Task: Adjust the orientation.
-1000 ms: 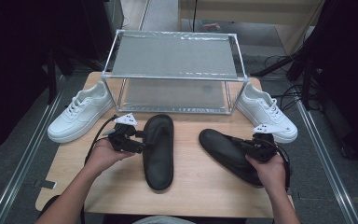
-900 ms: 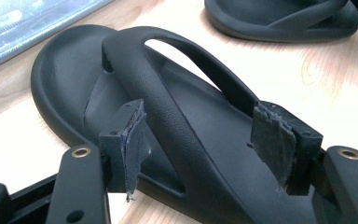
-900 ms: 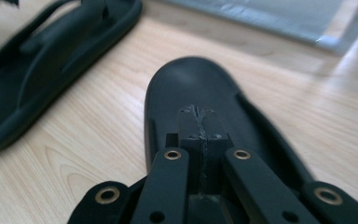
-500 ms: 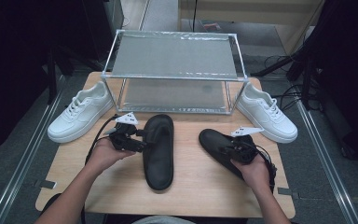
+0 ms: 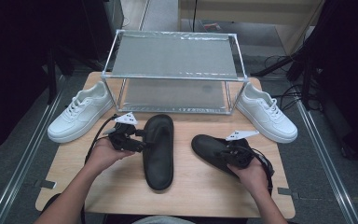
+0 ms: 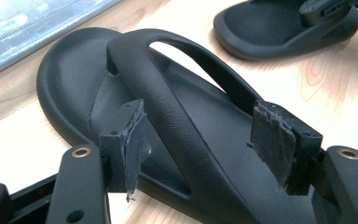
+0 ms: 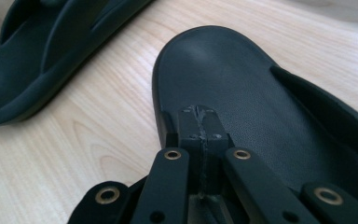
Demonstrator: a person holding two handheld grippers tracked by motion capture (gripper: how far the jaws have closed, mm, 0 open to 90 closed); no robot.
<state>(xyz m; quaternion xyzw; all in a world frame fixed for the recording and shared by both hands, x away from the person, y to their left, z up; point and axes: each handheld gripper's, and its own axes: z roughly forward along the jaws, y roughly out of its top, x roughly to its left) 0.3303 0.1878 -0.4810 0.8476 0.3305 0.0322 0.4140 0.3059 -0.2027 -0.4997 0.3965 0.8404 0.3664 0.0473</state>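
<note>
From above, we see two black sandals on the table (image 5: 74, 186): the left sandal (image 5: 158, 154) lies lengthwise at the centre, the right sandal (image 5: 214, 151) just beside it on the right. Our left gripper (image 5: 137, 135) meets the left sandal's near edge; our right gripper (image 5: 233, 156) sits over the right sandal. A wire rack (image 5: 175, 70) stands behind, with a white sneaker (image 5: 79, 116) to its left and another (image 5: 265, 112) to its right.

In the left gripper view, the jaws stand apart, straddling the left sandal's strap (image 6: 177, 116); the pads are not pressing it.

In the right gripper view, the jaws are together with nothing between them, their tips over the right sandal's footbed (image 7: 242, 88), beside its edge.
</note>
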